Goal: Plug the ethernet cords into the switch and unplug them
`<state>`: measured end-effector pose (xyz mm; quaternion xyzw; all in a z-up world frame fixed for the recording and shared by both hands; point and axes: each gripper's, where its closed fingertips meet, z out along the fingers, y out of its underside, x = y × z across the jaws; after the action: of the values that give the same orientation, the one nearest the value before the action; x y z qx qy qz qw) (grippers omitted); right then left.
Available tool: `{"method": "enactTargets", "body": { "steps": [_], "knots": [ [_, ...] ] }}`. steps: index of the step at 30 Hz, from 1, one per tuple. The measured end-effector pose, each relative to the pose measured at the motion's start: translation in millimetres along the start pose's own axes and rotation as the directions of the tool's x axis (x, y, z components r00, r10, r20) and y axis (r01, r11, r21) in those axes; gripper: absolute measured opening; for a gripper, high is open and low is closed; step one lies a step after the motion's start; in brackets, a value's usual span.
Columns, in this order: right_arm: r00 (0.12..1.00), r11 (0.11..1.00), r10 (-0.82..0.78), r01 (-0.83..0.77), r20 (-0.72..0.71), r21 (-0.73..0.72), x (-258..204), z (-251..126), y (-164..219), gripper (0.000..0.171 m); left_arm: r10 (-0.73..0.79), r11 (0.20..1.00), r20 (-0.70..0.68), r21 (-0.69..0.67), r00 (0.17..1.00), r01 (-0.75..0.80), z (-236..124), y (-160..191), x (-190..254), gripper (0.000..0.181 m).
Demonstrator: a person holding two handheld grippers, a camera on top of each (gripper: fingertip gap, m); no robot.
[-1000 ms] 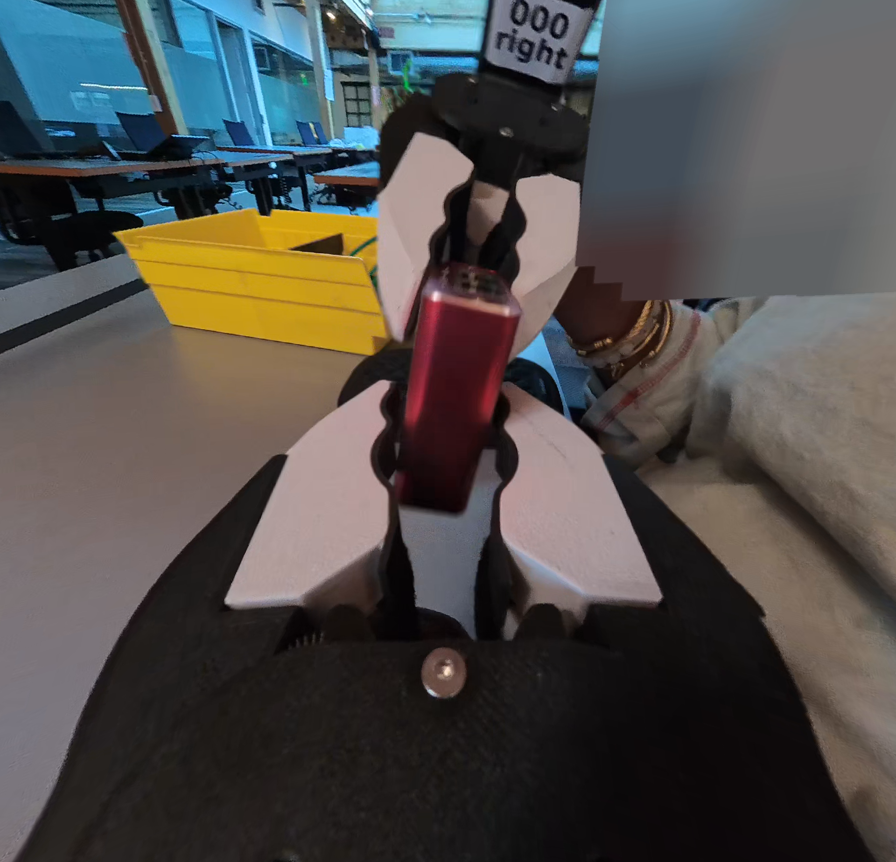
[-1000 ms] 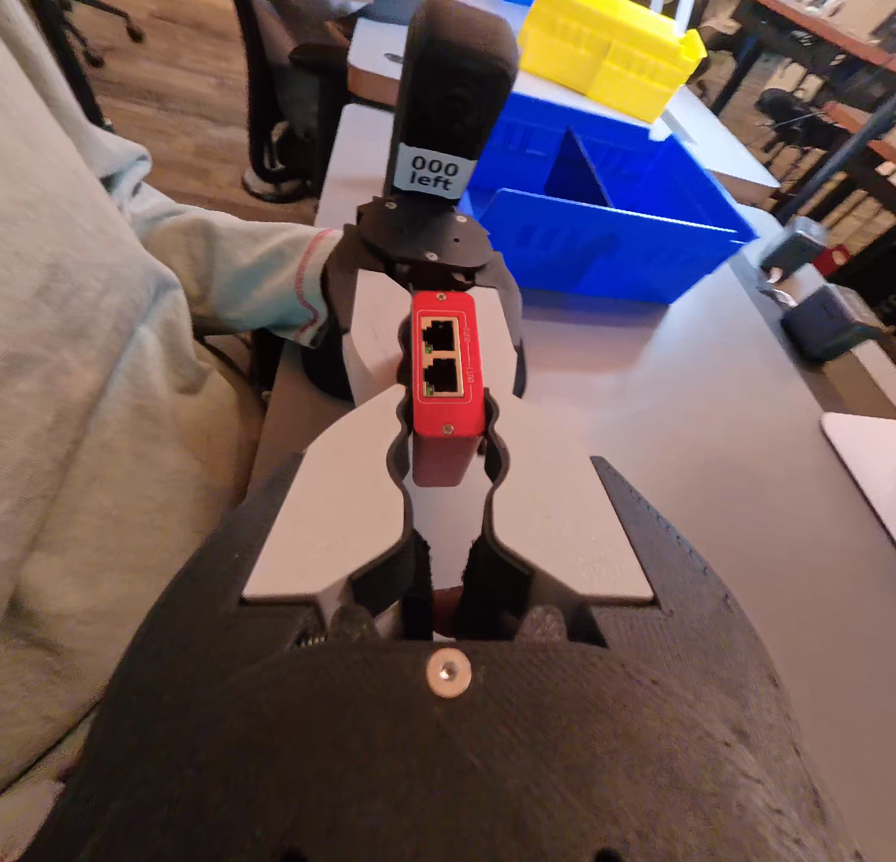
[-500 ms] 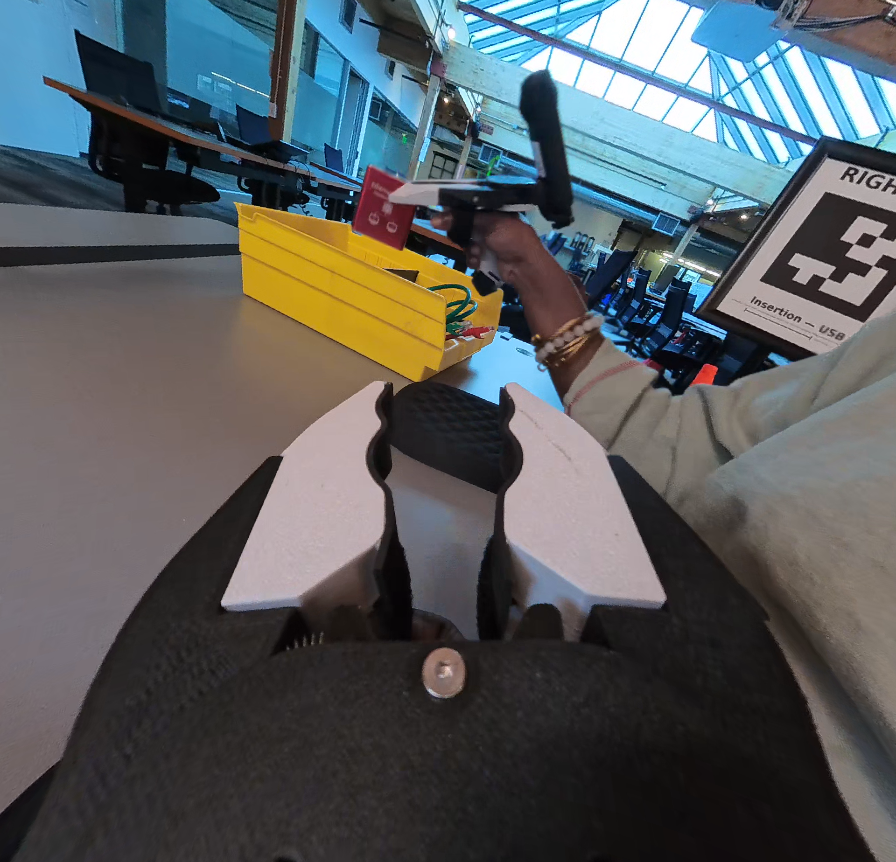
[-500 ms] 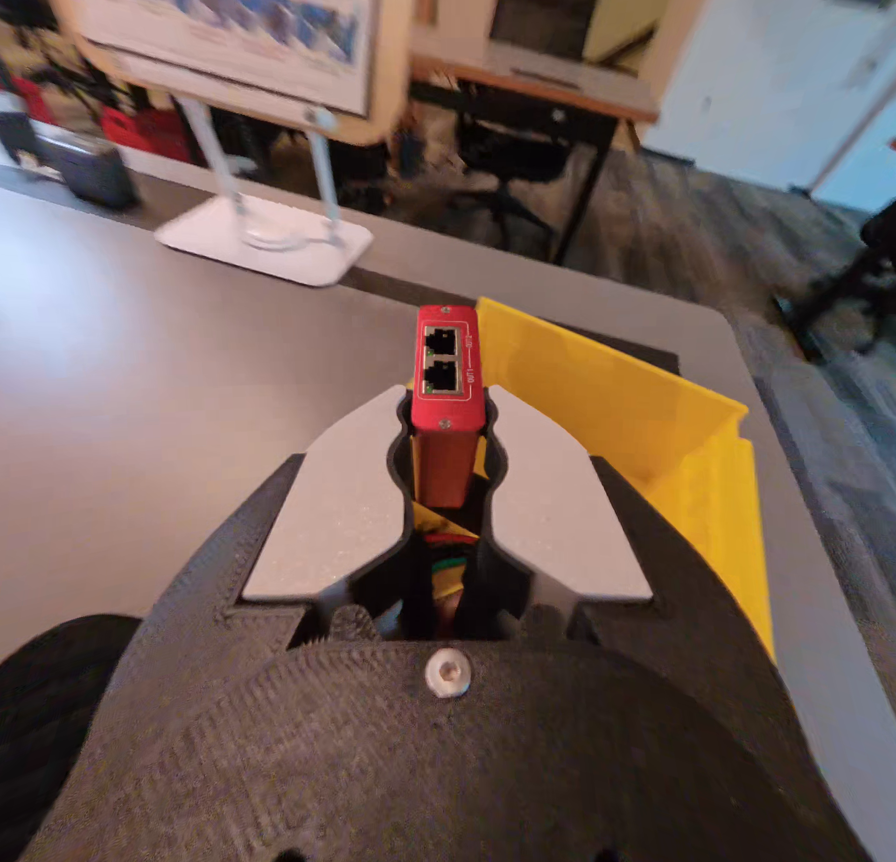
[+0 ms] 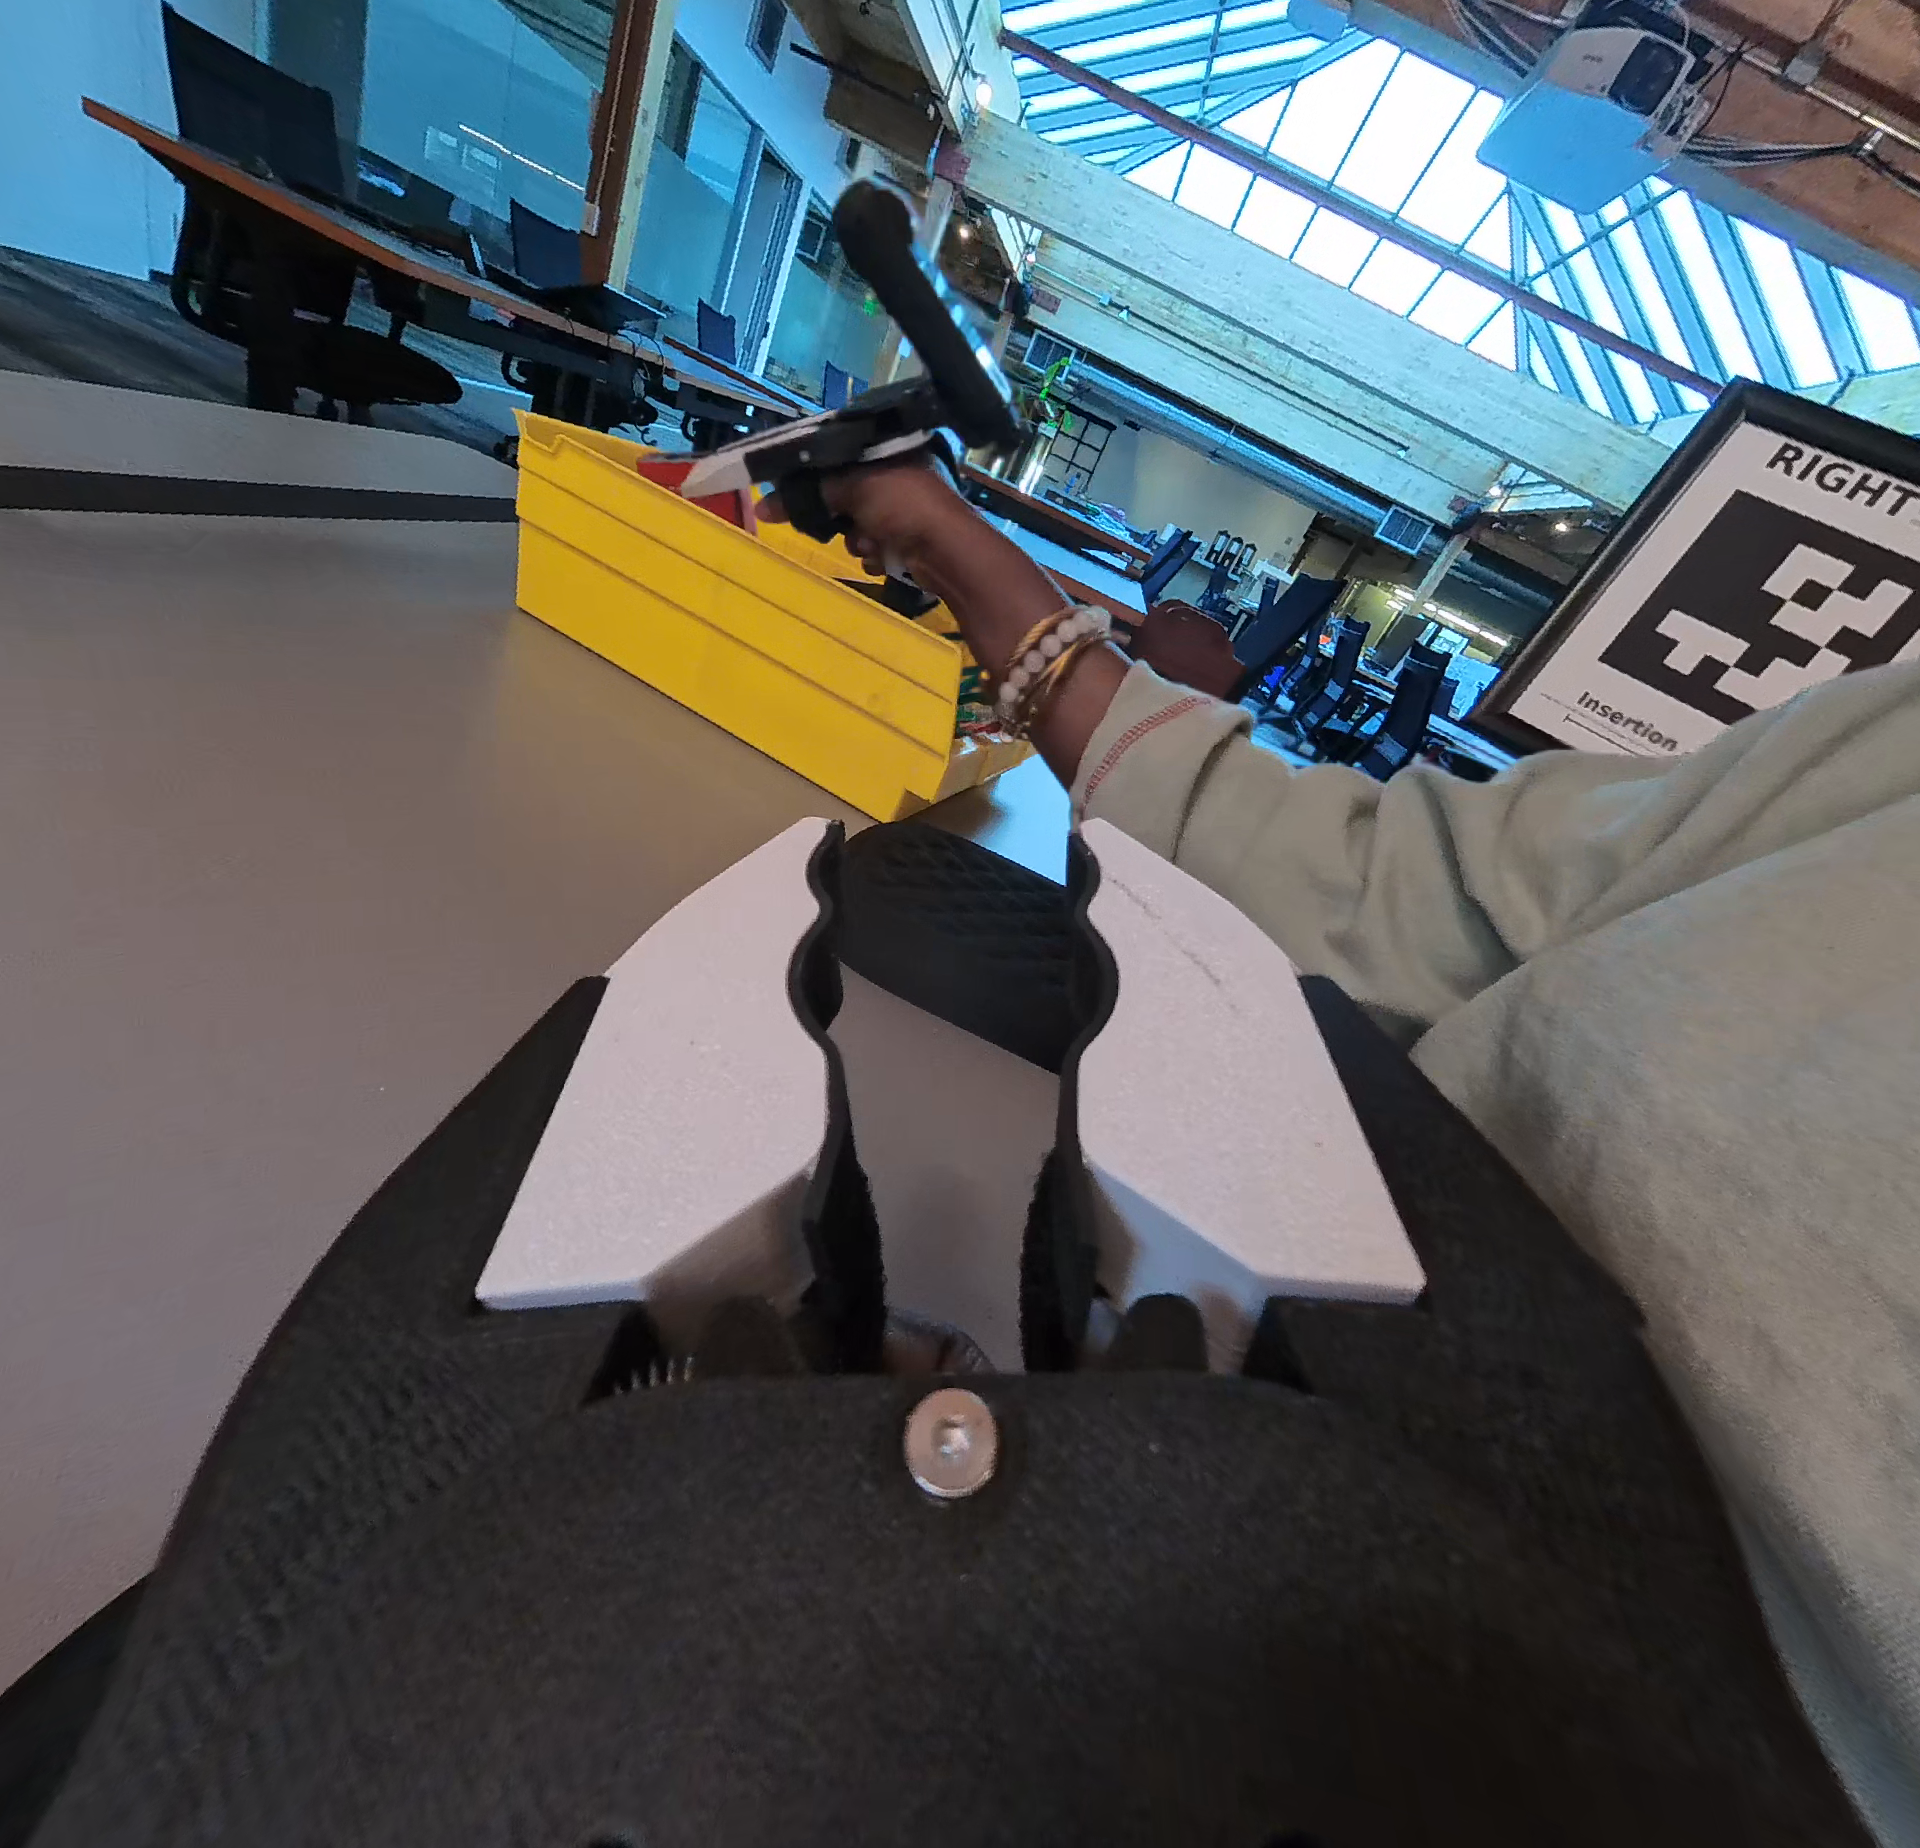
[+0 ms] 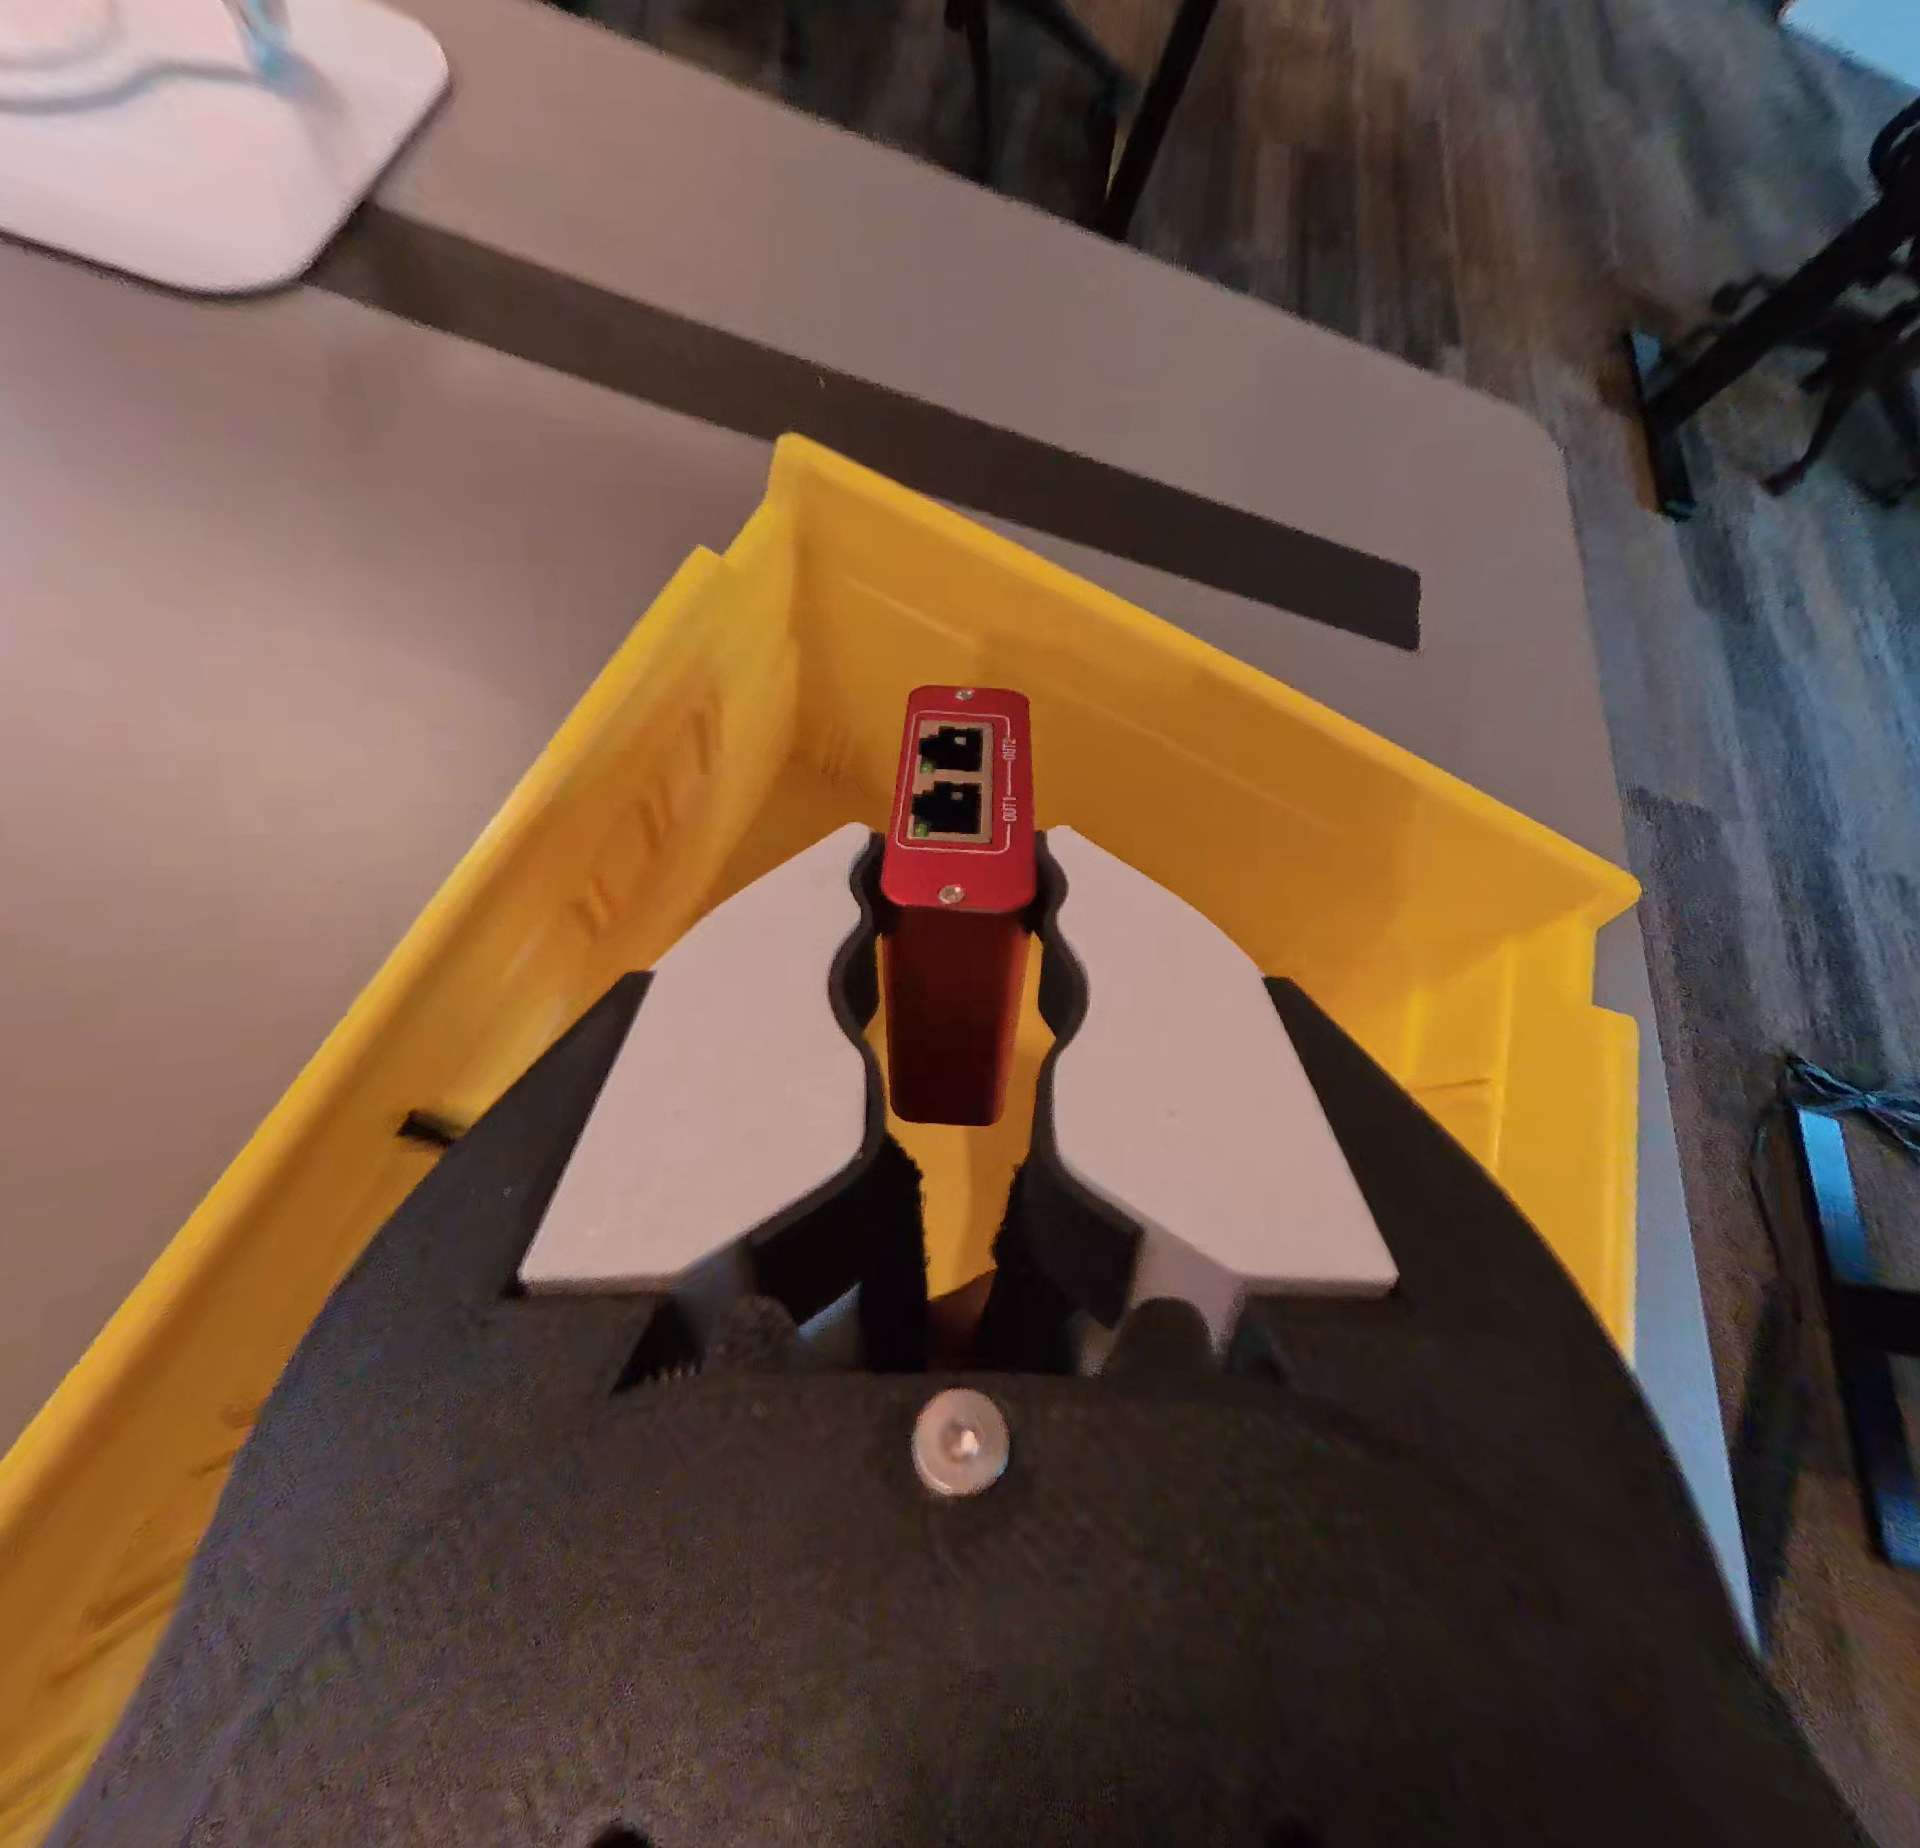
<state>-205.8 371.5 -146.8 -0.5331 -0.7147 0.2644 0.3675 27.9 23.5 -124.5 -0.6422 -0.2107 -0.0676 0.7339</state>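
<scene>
Switch (image 6: 954, 905) clamped in right gripper (image 6: 954, 863) — over bin (image 6: 1195, 718).

Daylight pours through the skylight (image 5: 1455, 188) high above the left gripper (image 5: 951, 868), leaving that view bright and cool blue, with the panes nearly blown out. The table (image 5: 260, 811) left of the fingers shows a soft sheen. Beyond the fingertips the right gripper (image 5: 717, 473) is motion-blurred. The right wrist view is dimmer and warmer; the switch (image 6: 961, 842) between the fingers is sharp, while the bin (image 6: 623, 811) rim, the white base (image 6: 187, 136) and the floor (image 6: 1558, 188) far ahead smear. Both views bow at the edges.
</scene>
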Motion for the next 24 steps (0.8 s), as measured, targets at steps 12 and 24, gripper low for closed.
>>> {"method": "enactTargets", "body": {
  "steps": [12, 24],
  "knots": [
    [1.000, 0.964, 0.001, -0.004, -0.013, -0.267, 2, 21, 39, 0.027, -0.010, 1.000, -0.001, 0.003, 1.000, 0.010, 0, 0, -1, 0.040],
    [0.990, 0.994, -0.080, 0.071, 0.113, 0.084, -54, -81, -14, 0.058, -0.006, 1.000, 0.003, 0.011, 1.000, 0.006, -1, -1, 0, 0.040]
  ]
}}
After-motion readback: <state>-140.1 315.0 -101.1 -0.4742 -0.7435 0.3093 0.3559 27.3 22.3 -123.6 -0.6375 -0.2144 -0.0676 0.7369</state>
